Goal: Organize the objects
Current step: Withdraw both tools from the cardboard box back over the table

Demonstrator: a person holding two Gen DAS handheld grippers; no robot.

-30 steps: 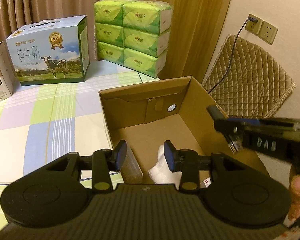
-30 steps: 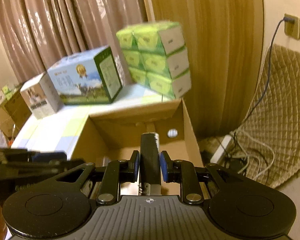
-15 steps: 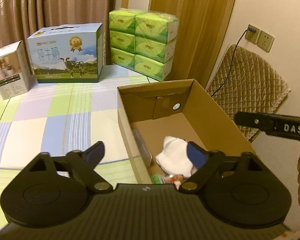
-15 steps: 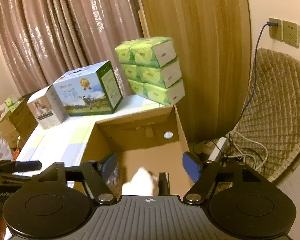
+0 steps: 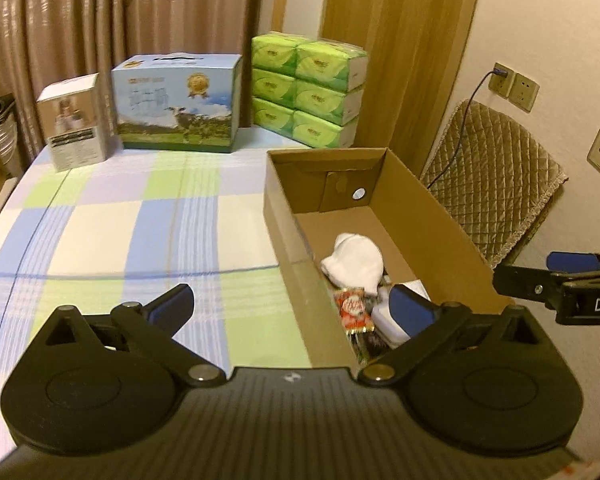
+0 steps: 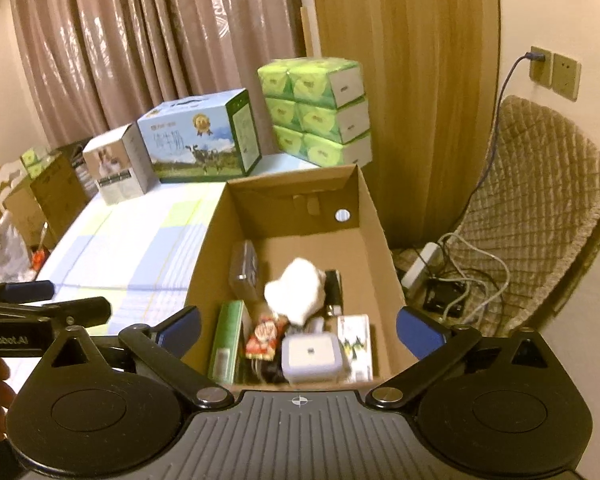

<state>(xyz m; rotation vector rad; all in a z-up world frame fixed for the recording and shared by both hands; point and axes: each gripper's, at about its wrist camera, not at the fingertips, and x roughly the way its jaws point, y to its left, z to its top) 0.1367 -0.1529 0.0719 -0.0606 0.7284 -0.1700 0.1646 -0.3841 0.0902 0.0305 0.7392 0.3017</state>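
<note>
Right wrist view, cardboard box point(image 6: 370, 216): open-topped, brown, rectangular; long axis runs away from the camera toward the curtain; a round hole shows in its far end wall.
Box location: on the checked tablecloth, along the right edge of the table point(image 6: 140, 256), near end at the front edge.
Box contents, near end: green carton point(image 6: 229, 340) lying with its long axis parallel to the left wall; red snack packet point(image 6: 265, 336) just right of it; white square case point(image 6: 312, 356) at the near wall; white-and-green packet point(image 6: 356, 346) against the right wall.
Box contents, middle: white crumpled cloth point(image 6: 298, 294) lying over the other items; clear plastic item point(image 6: 244, 272) along the left wall; dark slim object point(image 6: 334, 290) just right of the cloth, long axis pointing to the far end.
Right claw point(image 6: 298, 326): spread wide, nothing between its blue pads, held above the near end of the box.
Left claw point(image 5: 290, 310): spread wide, holding nothing, straddling the left wall of the box at the near end.
Table, far edge: milk carton with cow print point(image 5: 178, 102), small grey box point(image 5: 76, 122) to its left, stacked green tissue packs point(image 5: 308, 90) at the far right corner.
</note>
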